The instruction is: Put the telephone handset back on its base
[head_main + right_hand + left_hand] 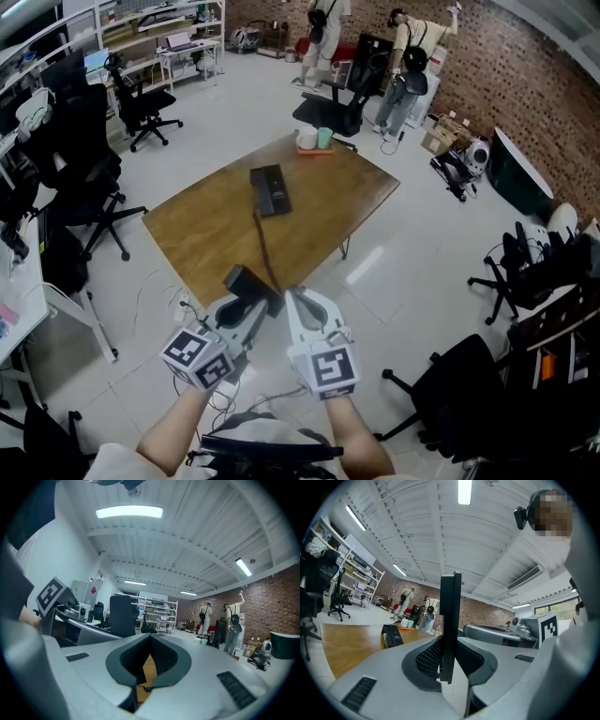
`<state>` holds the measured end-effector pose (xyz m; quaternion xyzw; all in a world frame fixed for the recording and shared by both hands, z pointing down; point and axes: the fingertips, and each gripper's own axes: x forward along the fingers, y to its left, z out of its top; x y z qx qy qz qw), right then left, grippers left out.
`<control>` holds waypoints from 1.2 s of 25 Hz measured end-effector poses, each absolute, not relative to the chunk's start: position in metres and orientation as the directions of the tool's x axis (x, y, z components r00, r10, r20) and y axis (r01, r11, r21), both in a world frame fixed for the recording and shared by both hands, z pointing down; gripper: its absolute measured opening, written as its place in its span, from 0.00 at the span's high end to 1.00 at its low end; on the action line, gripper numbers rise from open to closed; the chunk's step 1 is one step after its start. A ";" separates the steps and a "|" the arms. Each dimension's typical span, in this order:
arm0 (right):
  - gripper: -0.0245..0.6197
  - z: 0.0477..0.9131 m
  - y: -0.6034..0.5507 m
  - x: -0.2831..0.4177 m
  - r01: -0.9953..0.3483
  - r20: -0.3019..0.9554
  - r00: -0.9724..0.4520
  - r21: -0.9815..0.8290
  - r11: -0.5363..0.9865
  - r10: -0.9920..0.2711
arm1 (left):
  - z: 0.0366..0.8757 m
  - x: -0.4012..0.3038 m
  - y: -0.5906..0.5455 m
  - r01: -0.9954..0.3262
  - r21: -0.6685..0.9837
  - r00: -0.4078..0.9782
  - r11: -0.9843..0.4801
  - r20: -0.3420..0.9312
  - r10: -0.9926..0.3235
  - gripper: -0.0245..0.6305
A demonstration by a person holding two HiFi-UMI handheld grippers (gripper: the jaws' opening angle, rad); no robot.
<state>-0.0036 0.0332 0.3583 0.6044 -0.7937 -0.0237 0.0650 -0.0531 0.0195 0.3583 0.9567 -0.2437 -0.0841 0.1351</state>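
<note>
The black telephone base [270,189] lies flat on the brown wooden table [206,234]; it also shows in the left gripper view as the base [391,635]. A dark cord [264,248] runs from it toward me. My left gripper [251,300] is shut on the black handset [246,281], held off the table's near edge. The handset [450,620] stands upright between the left gripper [449,663] pads. My right gripper [292,298] sits beside it, its jaws together. In the right gripper [149,665] view a thin bit of cord shows low in the gap; whether it is pinched I cannot tell.
Two cups [315,139] stand on a tray at the table's far corner. Black office chairs [141,105] ring the table, one near me on the right [464,389]. Two people [405,70] stand by the brick wall. White desks [19,300] line the left.
</note>
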 end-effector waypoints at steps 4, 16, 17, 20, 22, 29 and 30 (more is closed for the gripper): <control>0.96 0.359 0.016 -0.005 -0.960 0.076 -0.244 0.122 0.252 -0.967 | 0.355 -0.052 -0.001 -0.425 0.289 0.878 -0.858 -0.101 -0.468 0.85; 0.96 0.370 -0.022 0.002 -0.959 0.088 -0.234 0.143 0.245 -0.968 | 0.368 -0.047 -0.048 -0.440 0.293 0.872 -0.849 -0.086 -0.481 0.85; 0.96 0.370 -0.027 0.003 -0.960 0.085 -0.234 0.138 0.244 -0.968 | 0.369 -0.046 -0.054 -0.441 0.295 0.872 -0.848 -0.083 -0.482 0.85; 0.96 0.370 -0.043 0.008 -0.960 0.084 -0.237 0.135 0.247 -0.968 | 0.372 -0.041 -0.071 -0.444 0.298 0.872 -0.845 -0.073 -0.484 0.85; 0.96 0.372 -0.056 0.014 -0.958 0.088 -0.240 0.139 0.251 -0.967 | 0.375 -0.035 -0.084 -0.446 0.296 0.873 -0.845 -0.065 -0.484 0.85; 0.96 0.381 -0.101 0.041 -0.949 0.100 -0.264 0.152 0.277 -0.959 | 0.386 -0.005 -0.131 -0.450 0.306 0.873 -0.839 -0.046 -0.485 0.85; 0.96 0.382 -0.108 0.044 -0.949 0.101 -0.267 0.148 0.280 -0.958 | 0.388 -0.001 -0.138 -0.450 0.308 0.874 -0.838 -0.040 -0.484 0.85</control>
